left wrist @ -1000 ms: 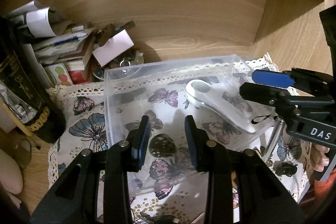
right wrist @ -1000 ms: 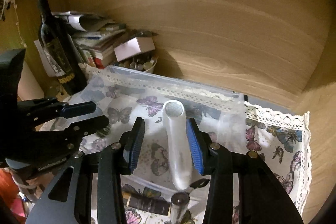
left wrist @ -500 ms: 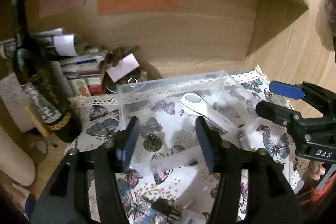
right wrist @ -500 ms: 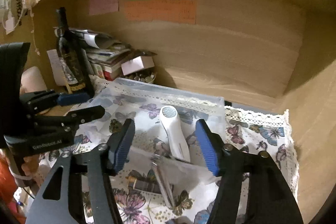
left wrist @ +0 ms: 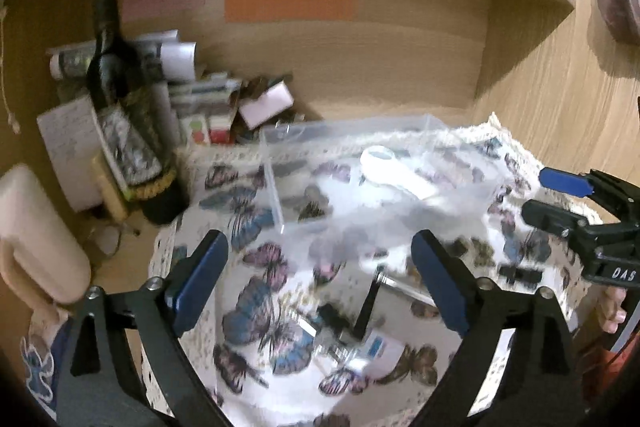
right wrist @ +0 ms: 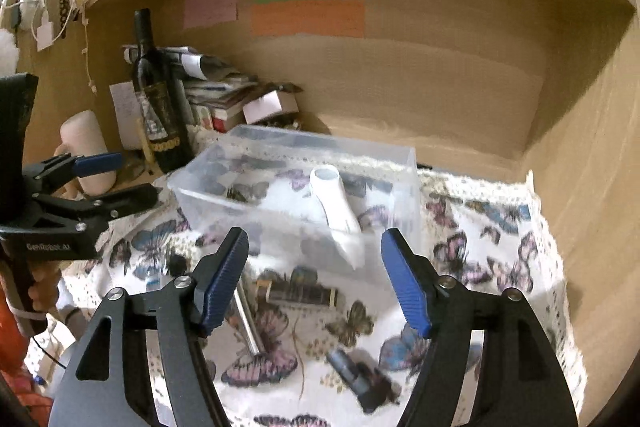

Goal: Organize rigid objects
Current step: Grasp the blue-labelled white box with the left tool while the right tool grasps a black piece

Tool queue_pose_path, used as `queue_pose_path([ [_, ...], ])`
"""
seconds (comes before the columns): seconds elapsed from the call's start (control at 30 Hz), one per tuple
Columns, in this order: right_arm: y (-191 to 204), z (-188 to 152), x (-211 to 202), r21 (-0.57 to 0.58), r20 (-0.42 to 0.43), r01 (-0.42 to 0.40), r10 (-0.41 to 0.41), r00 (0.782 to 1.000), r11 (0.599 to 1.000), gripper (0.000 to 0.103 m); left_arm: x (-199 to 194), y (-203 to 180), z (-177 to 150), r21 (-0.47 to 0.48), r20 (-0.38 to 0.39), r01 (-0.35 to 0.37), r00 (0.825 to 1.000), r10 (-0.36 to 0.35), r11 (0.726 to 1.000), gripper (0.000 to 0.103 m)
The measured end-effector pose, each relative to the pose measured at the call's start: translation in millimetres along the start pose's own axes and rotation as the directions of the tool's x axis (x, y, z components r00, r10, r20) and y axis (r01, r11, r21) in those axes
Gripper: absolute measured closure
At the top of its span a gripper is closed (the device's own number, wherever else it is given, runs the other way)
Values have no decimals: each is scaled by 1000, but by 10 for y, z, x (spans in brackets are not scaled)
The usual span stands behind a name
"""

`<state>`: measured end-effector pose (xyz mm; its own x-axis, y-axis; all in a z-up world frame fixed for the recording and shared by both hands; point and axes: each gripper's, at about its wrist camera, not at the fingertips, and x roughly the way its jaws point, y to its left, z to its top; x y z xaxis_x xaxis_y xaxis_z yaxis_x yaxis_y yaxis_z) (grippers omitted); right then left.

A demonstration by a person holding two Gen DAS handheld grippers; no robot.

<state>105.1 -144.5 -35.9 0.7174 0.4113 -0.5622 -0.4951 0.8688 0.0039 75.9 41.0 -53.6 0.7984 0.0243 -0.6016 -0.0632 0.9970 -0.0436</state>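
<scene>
Clear plastic bin (right wrist: pixel 404 163): open-topped, on butterfly-print cloth. White handheld device (right wrist: pixel 334 205): lying slanted inside the bin, round head rearward. Loose before the bin: dark cylinder (right wrist: pixel 302 294), metal rod (right wrist: pixel 247 319), black cylindrical item (right wrist: pixel 356 375).

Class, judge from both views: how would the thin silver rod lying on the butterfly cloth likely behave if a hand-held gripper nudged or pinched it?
The silver rod looks round and smooth, so a sideways nudge would probably roll it across the butterfly cloth. It appears metallic and straight, so likely stiff. Its slim, shiny surface might slip between the pads unless pinched squarely.
</scene>
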Motion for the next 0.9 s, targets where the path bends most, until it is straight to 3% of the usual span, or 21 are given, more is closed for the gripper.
queue_pose_path([
  [0.3, -300, -553, 140, 105, -132, 45, -31, 991, 993, 37, 149, 5, -518, -27, -132, 43, 990, -46, 999, 9],
  [0.47, -415, -813, 185, 153, -192, 66, -36, 981, 986, 37, 202, -157, -655, 3, -146, 61, 987, -60, 998, 10],
  [0.67, -426, -939, 214, 170, -205, 80, -44, 978, 982, 37, 239, -265, -665, 25, -151, 108, 983, -103, 994, 40],
  [0.73, -408, -946, 233, 165, -202, 89, -55, 978, 982, 43, 256, -302, -657, 42, -153, 114, 982, -107, 993, 53],
  [0.8, -396, -954, 265, 161, -204, 93, -59, 977, 983, 54, 300, -323, -654, 48, -165, 119, 980, -109, 992, 60],
  [0.9, -389, -931, 307, 157, -202, 97, -64, 977, 983, 56, 317, -343, -643, 60, -156, 114, 982, -103, 992, 62],
])
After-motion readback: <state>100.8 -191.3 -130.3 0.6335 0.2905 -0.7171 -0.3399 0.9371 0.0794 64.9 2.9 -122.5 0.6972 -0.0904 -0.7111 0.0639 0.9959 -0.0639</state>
